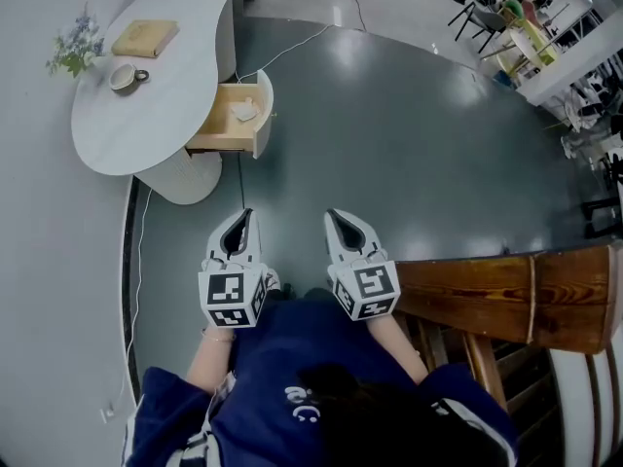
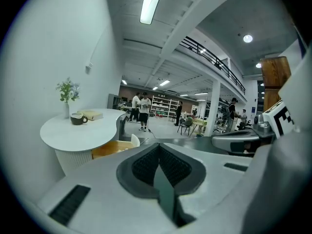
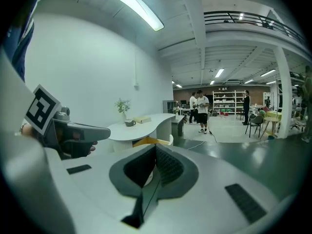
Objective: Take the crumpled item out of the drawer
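Crumpled item (image 1: pixel 243 111): lies inside the open wooden drawer (image 1: pixel 216 125) of the white table (image 1: pixel 165 86). Left gripper (image 1: pixel 247 214) and right gripper (image 1: pixel 331 215): both clenched, nothing held, well apart from drawer.

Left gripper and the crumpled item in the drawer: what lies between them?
In the head view, only dark floor and a thin cable lie between the left gripper and the crumpled item in the drawer.
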`<state>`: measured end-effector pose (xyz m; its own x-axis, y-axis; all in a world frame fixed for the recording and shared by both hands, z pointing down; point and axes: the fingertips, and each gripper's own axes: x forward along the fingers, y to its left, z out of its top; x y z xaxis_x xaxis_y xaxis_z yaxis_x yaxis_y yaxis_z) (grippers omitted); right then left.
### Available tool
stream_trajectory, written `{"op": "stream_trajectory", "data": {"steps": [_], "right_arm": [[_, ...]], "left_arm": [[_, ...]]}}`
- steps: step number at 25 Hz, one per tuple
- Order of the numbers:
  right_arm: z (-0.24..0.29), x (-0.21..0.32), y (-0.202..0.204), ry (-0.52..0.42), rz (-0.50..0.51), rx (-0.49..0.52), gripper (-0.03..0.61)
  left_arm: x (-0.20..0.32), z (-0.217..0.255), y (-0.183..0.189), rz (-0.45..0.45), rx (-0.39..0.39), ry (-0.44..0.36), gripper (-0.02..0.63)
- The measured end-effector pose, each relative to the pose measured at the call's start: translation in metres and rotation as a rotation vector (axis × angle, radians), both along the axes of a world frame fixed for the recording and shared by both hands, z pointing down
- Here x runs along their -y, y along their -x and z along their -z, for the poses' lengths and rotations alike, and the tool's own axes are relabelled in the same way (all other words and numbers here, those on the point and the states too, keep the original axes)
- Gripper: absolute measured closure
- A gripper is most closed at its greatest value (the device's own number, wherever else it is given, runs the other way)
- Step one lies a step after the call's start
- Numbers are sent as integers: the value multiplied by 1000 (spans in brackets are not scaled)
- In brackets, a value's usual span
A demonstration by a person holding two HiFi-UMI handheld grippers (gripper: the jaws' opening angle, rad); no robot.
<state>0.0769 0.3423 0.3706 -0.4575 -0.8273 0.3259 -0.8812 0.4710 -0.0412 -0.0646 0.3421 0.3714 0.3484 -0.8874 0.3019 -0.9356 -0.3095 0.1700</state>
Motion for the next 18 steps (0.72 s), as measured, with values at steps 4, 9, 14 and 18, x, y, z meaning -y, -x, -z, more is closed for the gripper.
{"op": "stream_trajectory", "data": {"steps": [4,9,14,18], "right_arm": [[-1,7,6,3,-37,5,571],[-3,16,5,11,-60,-8,571],[-3,36,12,11,-46,-1,571],[-9,61,21,15,-4,12,571]], "left_arm": [[15,0,11,-13,-10,4,609],[29,-1,15,-16,-15,5,609],[42,-2,21,11,-17,7,609],[57,-4,23,23,-10,2,609]]}}
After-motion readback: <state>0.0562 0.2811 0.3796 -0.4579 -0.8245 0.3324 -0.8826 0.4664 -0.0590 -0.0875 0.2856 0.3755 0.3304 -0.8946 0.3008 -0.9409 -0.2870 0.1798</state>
